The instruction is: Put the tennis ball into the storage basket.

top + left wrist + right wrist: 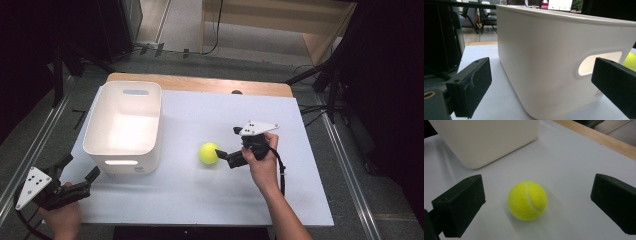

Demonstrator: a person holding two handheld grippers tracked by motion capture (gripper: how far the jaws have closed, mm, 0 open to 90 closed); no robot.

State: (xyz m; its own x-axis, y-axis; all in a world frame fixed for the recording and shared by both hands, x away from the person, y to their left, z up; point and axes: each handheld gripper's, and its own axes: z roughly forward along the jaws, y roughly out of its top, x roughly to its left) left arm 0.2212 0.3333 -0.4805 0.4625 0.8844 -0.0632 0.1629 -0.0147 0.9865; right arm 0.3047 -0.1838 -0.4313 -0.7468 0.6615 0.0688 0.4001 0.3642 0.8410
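Left gripper (jaws spread) faces the bin; right gripper, jaws apart, flanks the ball.

- This looks like a lab or test room set up for recording, not a home.
- A white-topped table with a pale wooden far edge stands on a grey floor, flanked by long metal rails on either side.
- Black stands with thin legs and loose black cables crowd the far corners.
- A light wooden frame of furniture stands behind the table.
- In the left gripper view, dark office chairs and lit screens show in the background.
- The person's hands hold camera-fitted tools, each topped with a grey three-cornered plate.
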